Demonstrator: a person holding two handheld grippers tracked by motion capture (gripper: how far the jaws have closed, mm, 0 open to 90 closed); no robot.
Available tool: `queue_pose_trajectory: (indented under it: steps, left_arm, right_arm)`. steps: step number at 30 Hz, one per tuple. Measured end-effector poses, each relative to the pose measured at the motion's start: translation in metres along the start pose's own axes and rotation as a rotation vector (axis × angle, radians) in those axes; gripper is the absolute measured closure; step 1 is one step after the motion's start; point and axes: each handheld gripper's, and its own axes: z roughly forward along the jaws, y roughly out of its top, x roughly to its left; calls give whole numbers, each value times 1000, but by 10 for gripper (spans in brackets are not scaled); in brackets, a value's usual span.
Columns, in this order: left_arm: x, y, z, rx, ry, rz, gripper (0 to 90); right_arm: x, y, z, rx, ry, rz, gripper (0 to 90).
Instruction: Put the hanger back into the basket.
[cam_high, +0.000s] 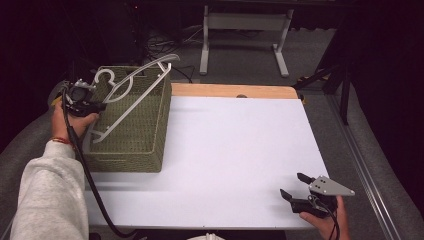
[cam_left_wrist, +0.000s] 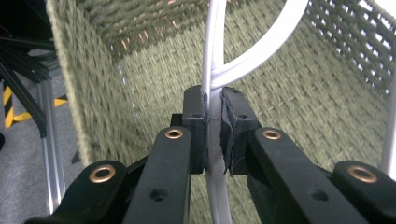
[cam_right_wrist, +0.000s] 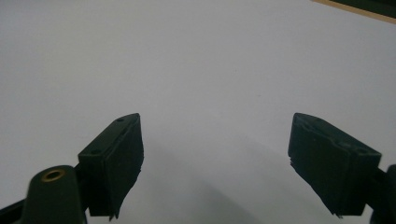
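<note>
Left gripper (cam_high: 97, 106) clamped on a white plastic clothes hanger (cam_high: 131, 95), held above the open top of a green woven rectangular basket (cam_high: 145, 135) at the left end of the white table top (cam_high: 235, 150). Seen along the left gripper's own black jaws: pads (cam_left_wrist: 195, 130) pressed flat against a thin white bar of the hanger (cam_left_wrist: 212, 126), just below where a curved arm branches off, with the basket's woven inner walls (cam_left_wrist: 299, 102) behind. Hanger tilted, hook end near the hand, far shoulder reaching over the basket's back corner, lower end down by the near rim — whether touching the weave cannot be told.

Right gripper (cam_high: 295, 192) resting low at the near right corner of the table top, jaws wide apart and holding nothing; bare white surface (cam_right_wrist: 196, 70) ahead of its pads (cam_right_wrist: 116, 158).

Likely risks, as a judgement only: a smooth, narrow bar between flat pads — prone to swivel or slide if swung quickly. Long hanger, single grip near one end, so the far shoulder could catch the basket rim and drag or tip the light basket. Hook could also snag in the open weave.
</note>
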Motion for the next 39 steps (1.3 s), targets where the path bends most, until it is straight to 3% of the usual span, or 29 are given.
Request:
queue_pose_trajectory:
  steps: [7,12,15,18,22,28,39]
  left_arm:
    - [-1,-10,-1,15,21,-20,818]
    - [-2,-12,0,39,39,-10,816]
    - [-1,-12,-2,23,52,-21,812]
    - [-2,-13,-5,9,24,-17,808]
    - [-3,-14,-6,10,23,-7,806]
    - [-7,-11,-9,-15,-12,9,814]
    - [-15,-6,-12,-44,-15,30,793]
  right_arm:
    - [1,1,1,4,2,-4,184]
    - [0,0,1,2,0,2,184]
    - [0,0,0,7,-1,-2,183]
    - [1,1,0,4,0,-5,183]
    - [1,1,0,3,2,-10,183]
    - [2,2,1,4,0,-10,183]
    - [2,2,0,4,8,-14,183]
